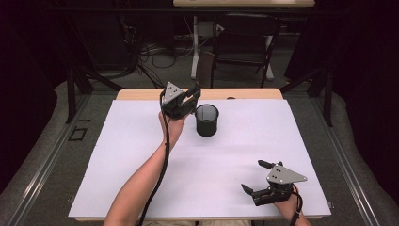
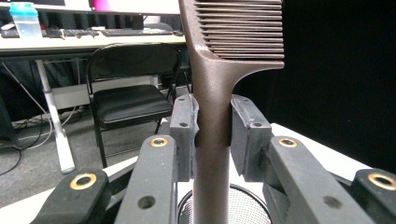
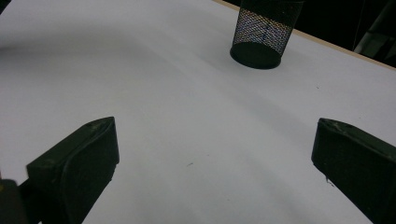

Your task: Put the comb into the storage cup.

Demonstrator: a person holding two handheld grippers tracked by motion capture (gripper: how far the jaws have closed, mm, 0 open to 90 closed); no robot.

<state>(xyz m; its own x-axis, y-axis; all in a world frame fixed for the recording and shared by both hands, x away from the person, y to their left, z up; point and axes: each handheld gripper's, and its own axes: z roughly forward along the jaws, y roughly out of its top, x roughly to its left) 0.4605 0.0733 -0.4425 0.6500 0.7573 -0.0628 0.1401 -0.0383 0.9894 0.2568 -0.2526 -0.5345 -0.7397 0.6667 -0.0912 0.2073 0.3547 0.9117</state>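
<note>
The brown comb (image 2: 211, 93) stands upright just above the black mesh cup (image 1: 207, 120), its handle clamped in the left tool (image 2: 211, 130); well apart from the cup, the right tool (image 1: 261, 179) rests on the white counter (image 1: 141, 155), jaws wide apart

The desk (image 1: 141, 188) lies open over nearly all its white top. One obstacle stands on it: the black mesh cup (image 1: 207, 120), upright near the middle of the far edge, with bare surface on every side. The left gripper (image 1: 190, 96) hangs just beside the cup's left rim, a brown comb (image 2: 212, 116) clamped upright in its jaws (that side of the rim is crowded). The right gripper (image 1: 256, 176), jaws spread, occupies the near right corner; the stretch between it and the cup is free.
</note>
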